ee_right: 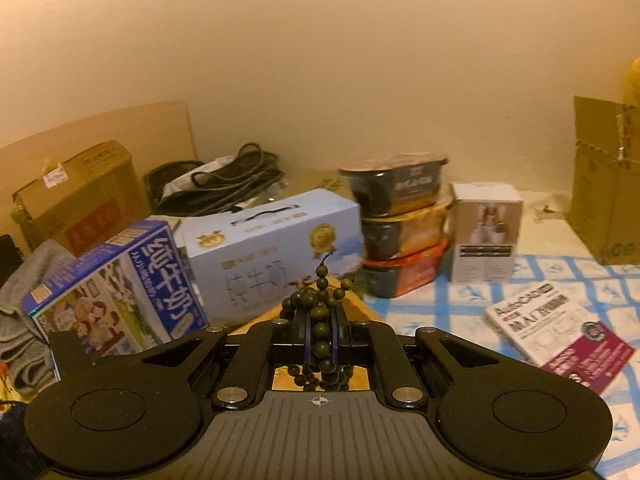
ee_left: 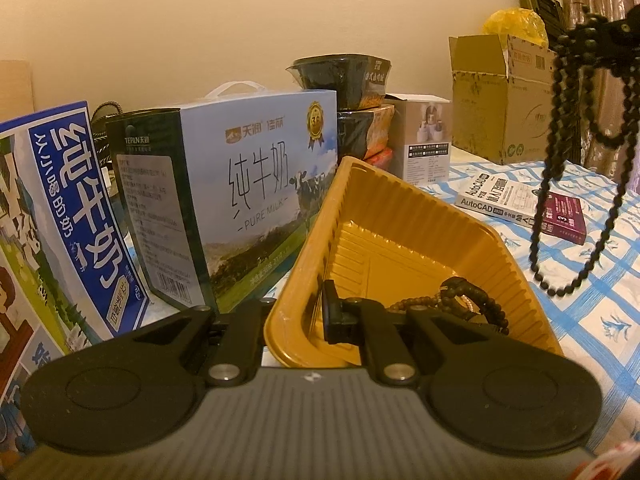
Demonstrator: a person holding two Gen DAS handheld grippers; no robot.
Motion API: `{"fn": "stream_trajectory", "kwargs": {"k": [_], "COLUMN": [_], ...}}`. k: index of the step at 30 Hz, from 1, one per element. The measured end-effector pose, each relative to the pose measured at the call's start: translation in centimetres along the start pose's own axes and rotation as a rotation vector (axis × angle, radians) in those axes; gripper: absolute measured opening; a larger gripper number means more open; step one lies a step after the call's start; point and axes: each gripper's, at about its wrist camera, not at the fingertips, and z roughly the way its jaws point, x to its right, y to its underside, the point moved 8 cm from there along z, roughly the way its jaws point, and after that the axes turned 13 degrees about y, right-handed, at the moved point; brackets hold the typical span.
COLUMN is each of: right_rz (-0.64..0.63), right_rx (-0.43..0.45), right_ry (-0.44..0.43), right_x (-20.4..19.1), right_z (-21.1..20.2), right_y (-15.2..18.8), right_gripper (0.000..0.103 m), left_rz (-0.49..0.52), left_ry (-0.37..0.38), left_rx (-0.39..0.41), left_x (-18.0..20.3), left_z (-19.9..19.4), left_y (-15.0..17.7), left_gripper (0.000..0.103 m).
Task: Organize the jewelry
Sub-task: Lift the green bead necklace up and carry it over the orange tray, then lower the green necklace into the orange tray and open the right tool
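Observation:
My left gripper (ee_left: 316, 314) is shut on the near rim of a gold plastic tray (ee_left: 400, 216), which tilts up off the blue-checked cloth. Brown and dark bead bracelets (ee_left: 460, 300) lie in the tray's near corner. At the upper right of the left wrist view, my right gripper (ee_left: 612, 36) holds a long dark bead necklace (ee_left: 536, 240) whose loops hang in the air to the right of the tray. In the right wrist view the right gripper (ee_right: 320, 332) is shut on those beads (ee_right: 320, 320), with the tray (ee_right: 280, 312) just below the fingers.
Two milk cartons (ee_left: 256, 184) (ee_left: 72, 216) stand left of the tray. Stacked food bowls (ee_left: 352, 92), a small white box (ee_left: 424, 140) and an open cardboard box (ee_left: 500, 96) line the back wall. Books (ee_left: 516, 200) lie on the cloth at right.

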Motion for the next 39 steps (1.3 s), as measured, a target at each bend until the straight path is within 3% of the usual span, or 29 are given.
{"fn": "stream_trajectory", "kwargs": {"k": [13,22,27,33,39], "right_rz": [0.04,0.056,0.043,0.06,0.099], "right_rx": [-0.033,-0.211,-0.233,-0.191,-0.001], "right_ry": [-0.081,-0.049,-0.035,-0.048,-0.221], "right_x": [-3.2,-1.3,-0.2,-0.9,-3.2], "right_z": [5.6,9.9,10.3,10.3,8.1], "right_y": [2.3,9.7,10.5,8.7,5.5], "right_gripper": [0.009,0.009,0.009,0.009,0.009], "left_rz": [-0.007,-0.011,-0.014,-0.013,-0.012], "left_ry": [0.002,0.0,-0.001,-0.001,0.0], "left_rx": [0.001,0.001,0.001,0.0,-0.001], "left_x": [-0.1,-0.1,-0.1,-0.1,-0.1], "left_z": [-0.1,0.0,0.0,-0.1,0.0], "left_y": [0.0,0.0,0.1,0.1,0.1], "left_gripper": [0.01,0.01,0.01,0.01,0.01]}}
